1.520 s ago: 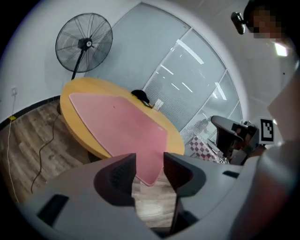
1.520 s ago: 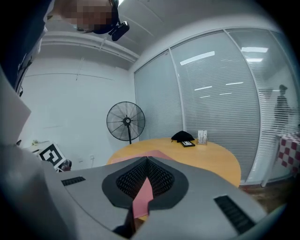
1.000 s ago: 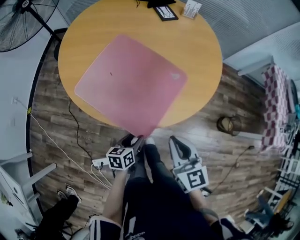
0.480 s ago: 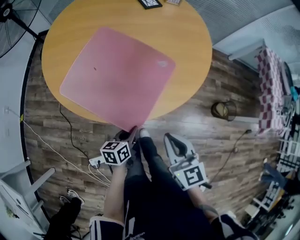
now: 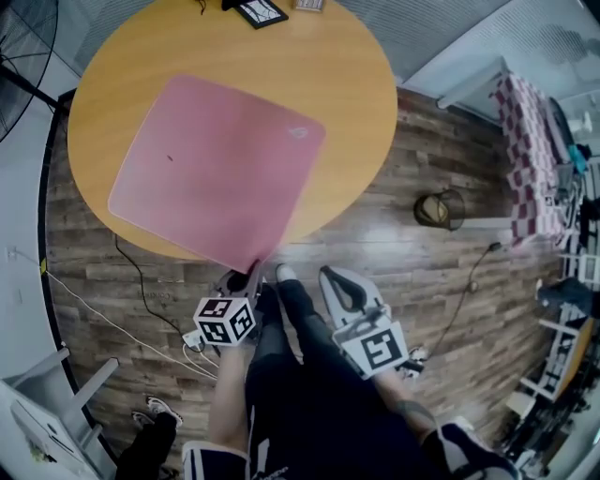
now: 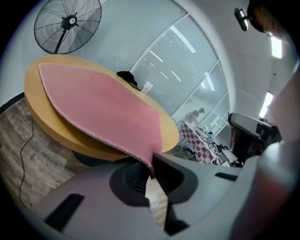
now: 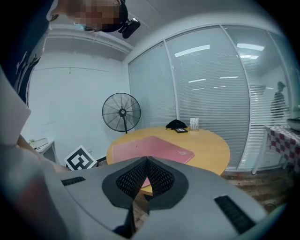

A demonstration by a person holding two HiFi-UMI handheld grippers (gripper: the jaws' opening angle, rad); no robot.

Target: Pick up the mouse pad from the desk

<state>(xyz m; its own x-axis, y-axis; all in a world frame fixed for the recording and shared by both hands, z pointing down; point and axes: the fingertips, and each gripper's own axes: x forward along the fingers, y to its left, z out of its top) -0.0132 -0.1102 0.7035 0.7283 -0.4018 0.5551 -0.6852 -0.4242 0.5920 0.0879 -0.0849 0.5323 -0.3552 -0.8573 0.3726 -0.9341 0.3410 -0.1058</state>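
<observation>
A pink square mouse pad [image 5: 216, 169] lies on the round wooden desk [image 5: 361, 103], its near corner hanging over the desk's front edge. My left gripper [image 5: 253, 274] is at that corner, and its jaws are closing with the corner pinched between them. In the left gripper view the pad [image 6: 98, 108] runs down from the desk into the left gripper's [image 6: 152, 165] tips, bent slightly upward off the edge. My right gripper [image 5: 330, 278] hangs below the desk edge beside the left one, shut and holding nothing. The right gripper view shows the pad [image 7: 161, 150] beyond the right gripper [image 7: 146, 160].
A black frame [image 5: 260, 11] and a small card stand sit at the desk's far edge. A standing fan [image 6: 68, 21] is on the left. A wire bin [image 5: 439, 208], floor cables [image 5: 141, 314] and a checkered cloth [image 5: 525, 131] surround the desk. The person's legs [image 5: 300, 375] are below the grippers.
The left gripper's jaws have closed onto the pad's near corner and lifted it slightly. The head view has drifted, so the desk sits further left. The right gripper has stayed put.
</observation>
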